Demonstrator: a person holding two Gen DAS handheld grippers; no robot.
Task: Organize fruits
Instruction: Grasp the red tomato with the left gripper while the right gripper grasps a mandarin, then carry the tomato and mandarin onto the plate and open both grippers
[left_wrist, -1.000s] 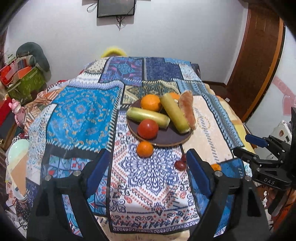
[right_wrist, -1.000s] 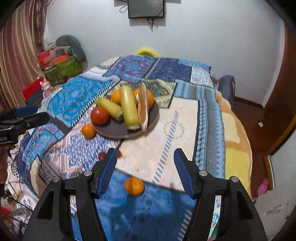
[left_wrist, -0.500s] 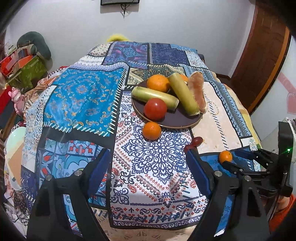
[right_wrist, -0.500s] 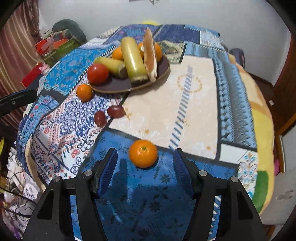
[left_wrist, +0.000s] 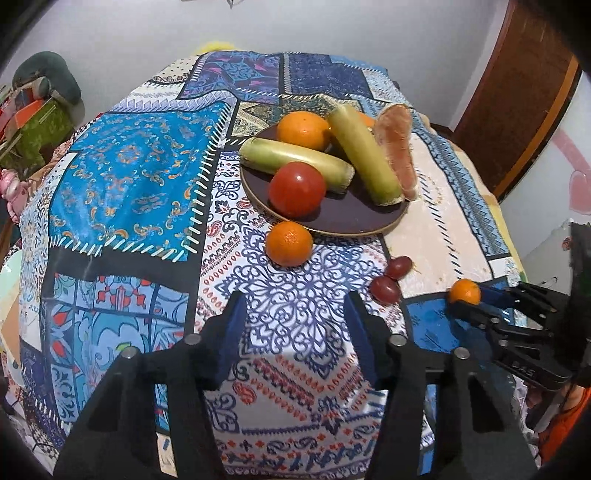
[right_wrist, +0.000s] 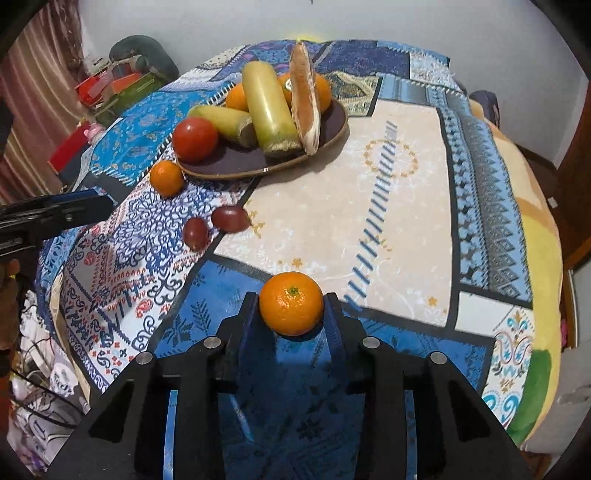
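A dark plate (left_wrist: 343, 221) on the patterned cloth holds a tomato (left_wrist: 297, 188), oranges, two green-yellow stalks and a pinkish wedge; it also shows in the right wrist view (right_wrist: 236, 162). A small orange (left_wrist: 289, 243) lies just in front of the plate, with two dark red grapes (left_wrist: 391, 277) to its right. My left gripper (left_wrist: 293, 325) is open and empty above the cloth, short of that orange. My right gripper (right_wrist: 291, 314) has closed its fingers against a second small orange (right_wrist: 291, 302) on the blue patch near the table's front; that orange also shows in the left wrist view (left_wrist: 464, 291).
The table's cloth (right_wrist: 388, 192) drops off at the right and front edges. Cluttered bags and a green box (right_wrist: 122, 88) stand on the floor at the far left. A brown door (left_wrist: 517, 92) is at the right.
My right gripper moved forward and down and its fingers closed in on the small orange. My left gripper moved closer to the plate and its fingers narrowed somewhat.
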